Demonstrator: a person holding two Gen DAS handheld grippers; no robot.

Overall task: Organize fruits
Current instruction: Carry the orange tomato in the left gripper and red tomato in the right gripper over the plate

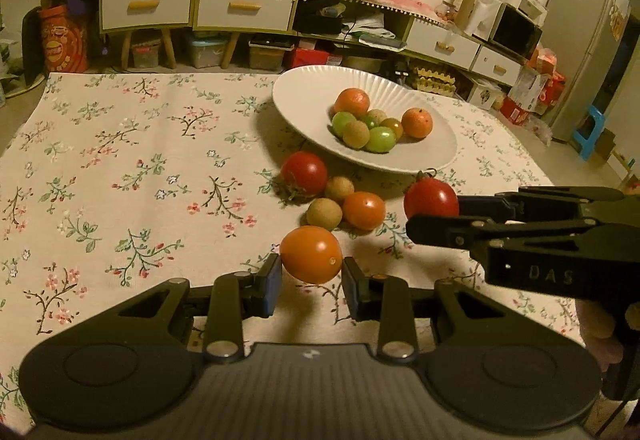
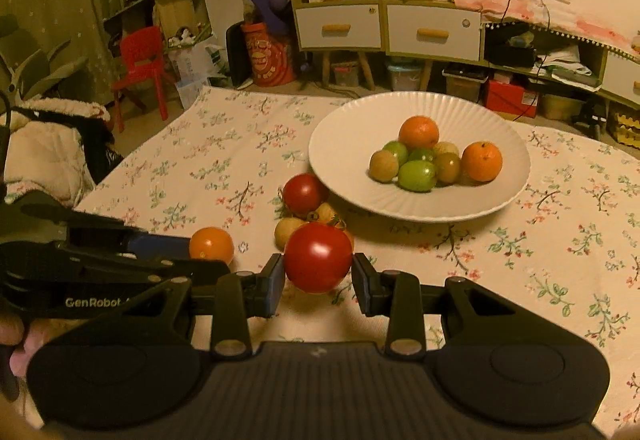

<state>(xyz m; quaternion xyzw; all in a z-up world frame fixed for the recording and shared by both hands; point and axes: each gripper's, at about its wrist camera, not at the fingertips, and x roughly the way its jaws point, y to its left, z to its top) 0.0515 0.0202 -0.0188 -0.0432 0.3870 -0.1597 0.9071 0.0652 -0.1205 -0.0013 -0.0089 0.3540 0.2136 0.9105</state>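
Observation:
My left gripper point(image 1: 311, 272) is shut on an orange tomato point(image 1: 311, 254), lifted a little above the floral cloth. My right gripper point(image 2: 319, 276) is shut on a red tomato point(image 2: 318, 258), also off the table. Each gripper shows in the other's view: the right gripper point(image 1: 436, 212) with its red tomato point(image 1: 431, 199), the left gripper point(image 2: 208, 260) with its orange tomato point(image 2: 211, 246). A white plate point(image 1: 320, 88) farther back holds two oranges, green fruits and small brown fruits point(image 1: 356, 134). In front of the plate lie a red tomato point(image 1: 304, 173), an orange tomato point(image 1: 364, 210) and two brown fruits point(image 1: 324, 214).
The table carries a floral cloth point(image 1: 120, 160), bare on the left. Behind it stand drawer cabinets point(image 1: 192, 4), storage boxes on the floor and a fridge point(image 1: 588, 52) at the right. A red chair point(image 2: 140, 68) and a cushioned seat point(image 2: 48, 144) are beside the table's left side.

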